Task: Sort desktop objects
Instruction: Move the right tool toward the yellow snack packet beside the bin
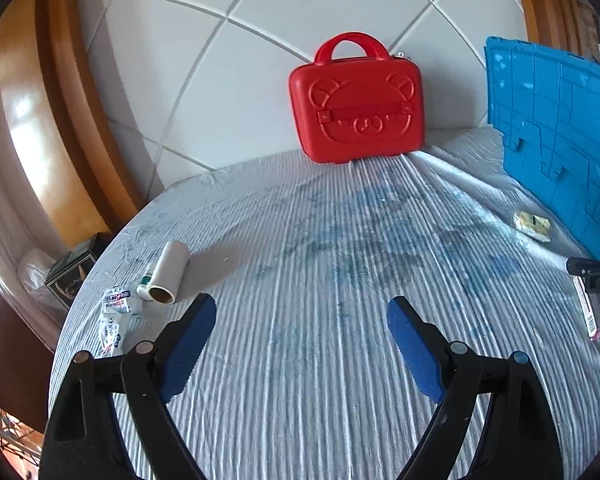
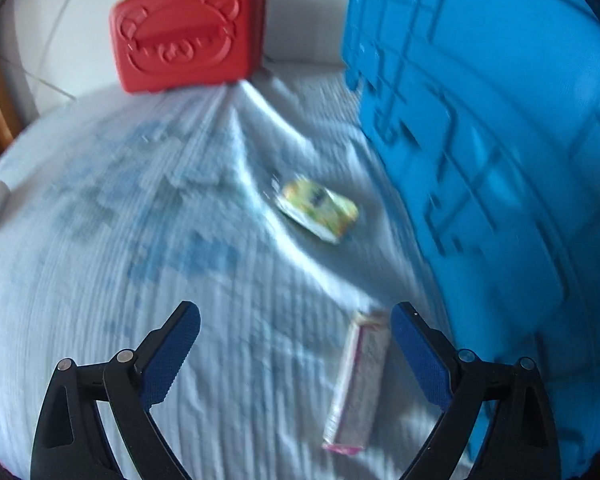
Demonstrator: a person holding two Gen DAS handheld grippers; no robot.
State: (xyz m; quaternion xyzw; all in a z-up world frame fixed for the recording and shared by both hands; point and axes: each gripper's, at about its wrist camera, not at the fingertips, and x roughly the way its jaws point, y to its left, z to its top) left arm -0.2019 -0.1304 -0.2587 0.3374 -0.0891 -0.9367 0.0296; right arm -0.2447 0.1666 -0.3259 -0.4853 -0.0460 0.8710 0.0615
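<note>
My left gripper (image 1: 302, 308) hangs open over the striped grey cloth (image 1: 300, 248), nothing between its blue pads. Left of it lie a white paper roll (image 1: 170, 272), a small white bottle (image 1: 146, 282) and crumpled wrappers (image 1: 114, 316). My right gripper (image 2: 296, 314) is open too, in a blurred view. A long pink-edged packet (image 2: 358, 380) lies flat just inside its right finger (image 2: 418, 354), untouched. A yellow-green packet (image 2: 320, 208) lies farther ahead. The right gripper's black tip (image 1: 594, 274) shows at the left wrist view's right edge.
A red bear-face case (image 1: 356, 100) stands upright against the white tiled wall at the back. A big blue plastic crate (image 1: 560, 140) stands at the right, its wall (image 2: 500, 160) close beside my right gripper. A dark box (image 1: 70, 272) sits off the table's left edge.
</note>
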